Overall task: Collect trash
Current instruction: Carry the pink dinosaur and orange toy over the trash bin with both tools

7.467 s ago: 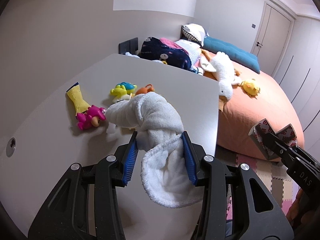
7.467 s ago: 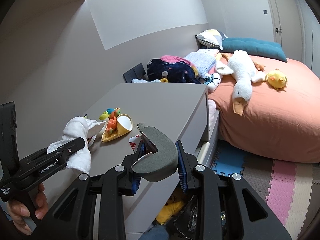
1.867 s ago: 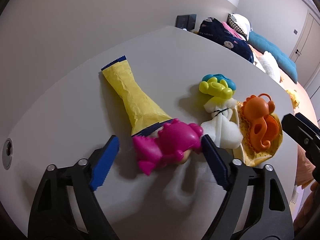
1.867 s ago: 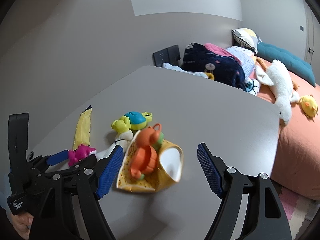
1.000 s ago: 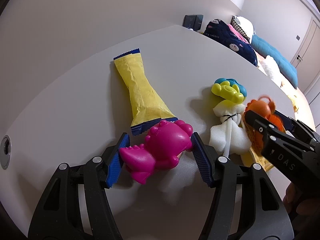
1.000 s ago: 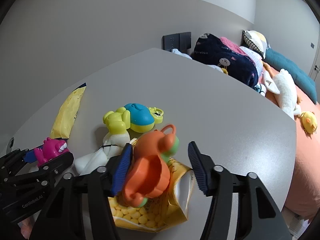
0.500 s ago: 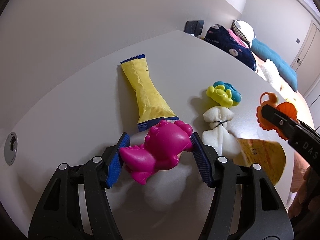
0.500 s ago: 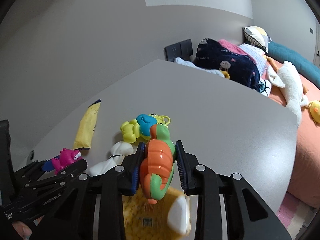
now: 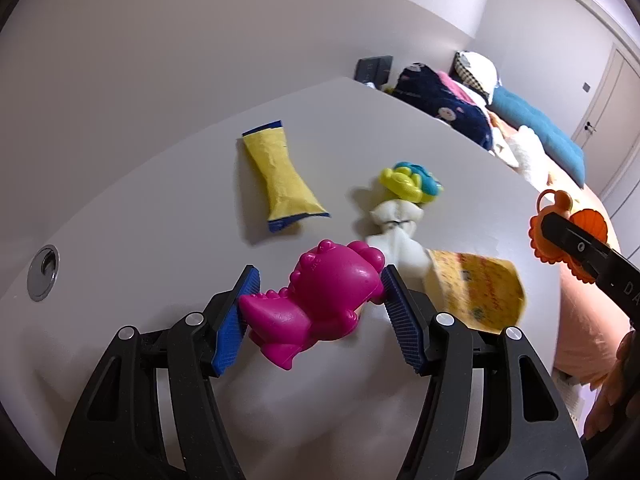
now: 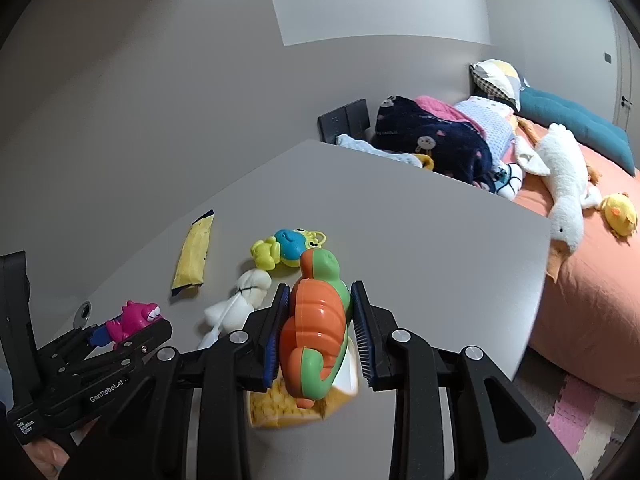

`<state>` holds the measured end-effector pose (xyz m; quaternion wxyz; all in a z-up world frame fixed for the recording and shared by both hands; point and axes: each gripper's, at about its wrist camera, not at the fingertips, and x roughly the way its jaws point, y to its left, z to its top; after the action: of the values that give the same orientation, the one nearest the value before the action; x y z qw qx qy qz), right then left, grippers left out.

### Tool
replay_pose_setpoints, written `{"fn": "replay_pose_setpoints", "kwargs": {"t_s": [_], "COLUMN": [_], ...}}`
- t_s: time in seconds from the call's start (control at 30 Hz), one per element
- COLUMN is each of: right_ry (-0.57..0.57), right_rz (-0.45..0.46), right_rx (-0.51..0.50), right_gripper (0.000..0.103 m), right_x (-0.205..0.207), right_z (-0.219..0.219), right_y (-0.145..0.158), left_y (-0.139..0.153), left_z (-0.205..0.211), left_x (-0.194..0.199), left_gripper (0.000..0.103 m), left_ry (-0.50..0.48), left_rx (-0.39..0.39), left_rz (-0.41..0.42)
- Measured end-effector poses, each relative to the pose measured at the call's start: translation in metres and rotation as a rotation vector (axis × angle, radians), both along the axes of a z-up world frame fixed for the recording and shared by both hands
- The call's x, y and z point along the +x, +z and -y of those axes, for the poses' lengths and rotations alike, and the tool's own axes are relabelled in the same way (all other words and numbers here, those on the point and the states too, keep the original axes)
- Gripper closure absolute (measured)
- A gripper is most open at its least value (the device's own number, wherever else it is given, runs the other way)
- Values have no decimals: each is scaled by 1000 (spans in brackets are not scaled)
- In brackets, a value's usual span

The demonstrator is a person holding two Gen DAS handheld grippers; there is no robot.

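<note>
Tools both grip toys: left tool (image 9: 316,304) clamps our pink dinosaur (image 9: 320,296), right tool (image 10: 318,328) an orange snail (image 10: 316,328).
Trash remains on the tabletop (image 10: 420,240): yellow wrapper (image 9: 280,184), snack bag (image 9: 476,292).

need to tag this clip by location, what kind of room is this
Most likely a bedroom, probably a child's: a bed with an orange cover and a plush goose sits beside a grey table strewn with plastic toys like the yellow and blue toy.
</note>
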<state>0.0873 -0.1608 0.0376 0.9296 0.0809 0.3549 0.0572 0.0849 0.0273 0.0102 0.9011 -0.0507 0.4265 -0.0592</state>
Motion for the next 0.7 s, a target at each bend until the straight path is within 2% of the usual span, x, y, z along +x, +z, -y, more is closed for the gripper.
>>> {"fn": "replay_pose_setpoints", "kwargs": {"t_s": [0.33,0.7], "right_ry": [-17,-30], "right_rz": [25,47], "right_rx": [7,9], "right_gripper": [70,70], "right_x": [-45,-90], "right_z": [14,25], "right_y": [12,17], "left_y": [16,20], "left_z": [24,46], "left_x": [-33,-63], "left_gripper": [42,42], "left_ry": [-48,-99], "left_rx": [-5,4], "left_rz": [35,43]}}
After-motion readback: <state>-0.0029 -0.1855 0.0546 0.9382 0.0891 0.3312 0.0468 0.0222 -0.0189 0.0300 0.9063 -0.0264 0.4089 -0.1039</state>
